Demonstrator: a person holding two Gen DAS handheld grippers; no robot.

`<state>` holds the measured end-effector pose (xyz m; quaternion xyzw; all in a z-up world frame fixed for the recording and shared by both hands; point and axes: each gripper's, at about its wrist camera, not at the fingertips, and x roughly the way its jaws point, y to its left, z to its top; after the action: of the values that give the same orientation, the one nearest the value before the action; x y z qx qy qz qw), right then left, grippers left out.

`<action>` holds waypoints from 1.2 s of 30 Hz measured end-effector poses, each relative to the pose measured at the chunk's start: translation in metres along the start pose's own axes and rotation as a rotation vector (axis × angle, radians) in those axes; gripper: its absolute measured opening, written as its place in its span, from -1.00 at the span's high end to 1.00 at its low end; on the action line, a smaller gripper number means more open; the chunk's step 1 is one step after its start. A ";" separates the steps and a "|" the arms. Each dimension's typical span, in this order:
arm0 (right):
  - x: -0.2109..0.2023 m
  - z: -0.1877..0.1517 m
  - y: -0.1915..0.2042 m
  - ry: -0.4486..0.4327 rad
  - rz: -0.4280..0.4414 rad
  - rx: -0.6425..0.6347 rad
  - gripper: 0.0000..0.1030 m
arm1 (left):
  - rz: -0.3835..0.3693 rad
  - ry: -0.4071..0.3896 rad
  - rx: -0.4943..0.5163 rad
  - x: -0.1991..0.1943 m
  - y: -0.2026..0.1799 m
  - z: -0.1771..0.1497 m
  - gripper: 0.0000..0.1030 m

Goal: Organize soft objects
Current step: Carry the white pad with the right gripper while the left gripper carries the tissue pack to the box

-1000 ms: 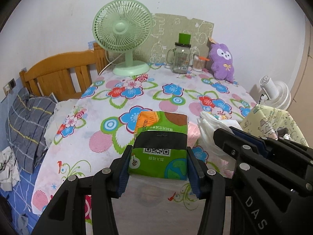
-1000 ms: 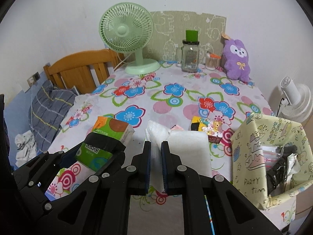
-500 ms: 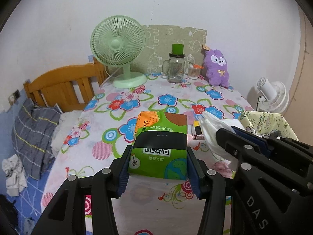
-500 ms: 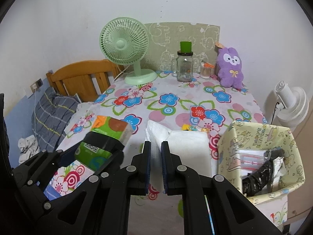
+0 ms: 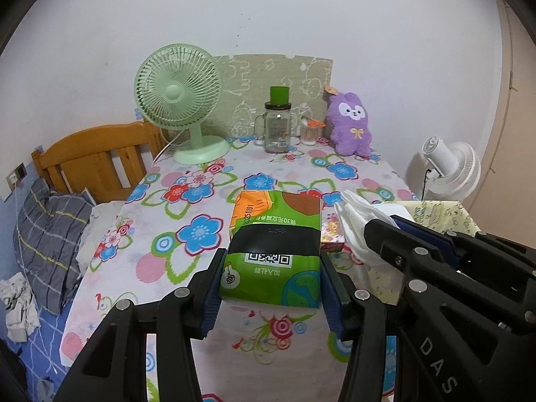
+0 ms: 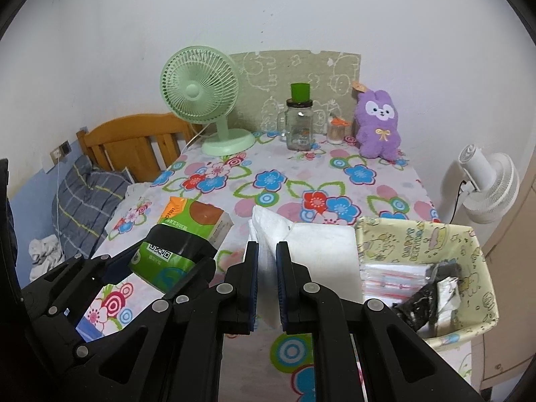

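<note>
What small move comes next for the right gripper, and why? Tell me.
Probably carry the white tissue pack rightward over the patterned bin. The right gripper is shut on it, lifted off the table, and the bin beside it already holds soft packets.

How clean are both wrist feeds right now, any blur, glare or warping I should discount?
Left wrist: sharp, evenly lit, QR code on the green tissue pack readable; fisheye bends edges, black corner vignette. Right wrist: equally sharp, white pack slightly washed out, same warp.
</note>
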<state>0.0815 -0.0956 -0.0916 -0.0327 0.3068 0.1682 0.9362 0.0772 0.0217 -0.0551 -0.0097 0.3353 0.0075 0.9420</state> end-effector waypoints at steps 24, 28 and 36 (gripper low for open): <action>-0.018 0.000 -0.081 -0.027 -0.084 0.069 0.76 | -0.088 -0.011 0.054 0.015 -0.082 0.017 -0.03; -0.019 -0.002 -0.093 -0.027 -0.099 0.079 0.76 | -0.106 -0.008 0.062 0.019 -0.092 0.018 -0.03; -0.016 -0.007 -0.115 -0.015 -0.129 0.104 0.76 | -0.151 0.008 0.083 0.031 -0.114 0.018 -0.03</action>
<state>0.1036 -0.2104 -0.0929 -0.0025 0.3054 0.0917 0.9478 0.1149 -0.0915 -0.0588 0.0040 0.3375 -0.0776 0.9381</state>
